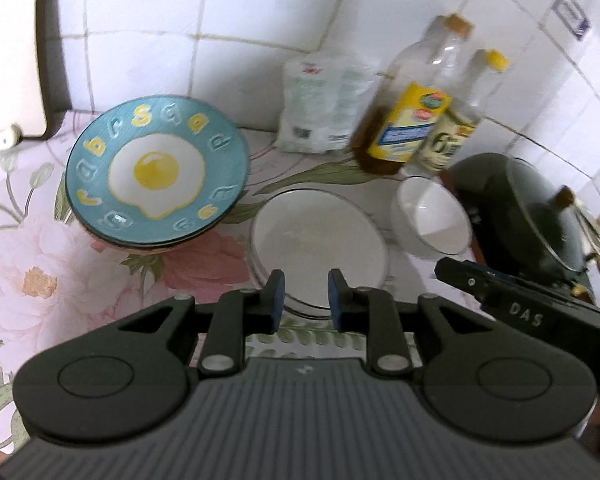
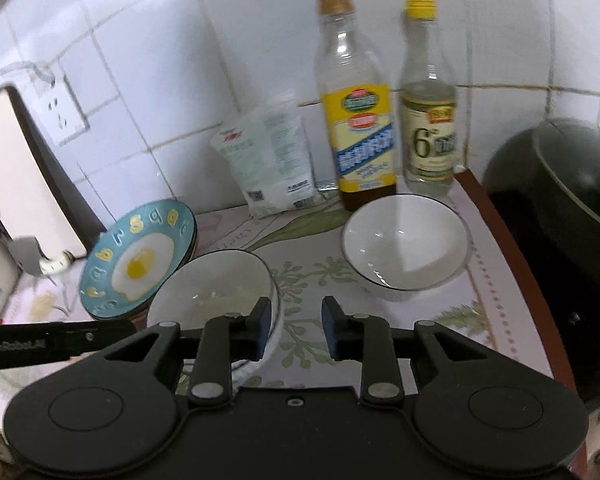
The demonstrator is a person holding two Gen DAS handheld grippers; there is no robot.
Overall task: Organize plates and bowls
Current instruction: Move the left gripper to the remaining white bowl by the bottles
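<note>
Blue egg-pattern plates (image 1: 156, 172) sit stacked at centre left of the left wrist view; that group appears done. A white bowl (image 1: 320, 244) stands just right of the stack, at frame centre. A second white bowl (image 2: 406, 244) stands apart at centre right of the right wrist view, before two bottles (image 2: 358, 100), not yet nested. Left gripper (image 1: 306, 296) and right gripper (image 2: 294, 326) are each slightly parted, nothing between the pads. Judgement: bowls remain to be combined.

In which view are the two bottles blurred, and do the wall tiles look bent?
Left wrist view: the two clear glass bottles with yellow labels are smeared by blur. Right wrist view: these bottles look sharper. In both views the white wall tile lines curve from fisheye distortion.
</note>
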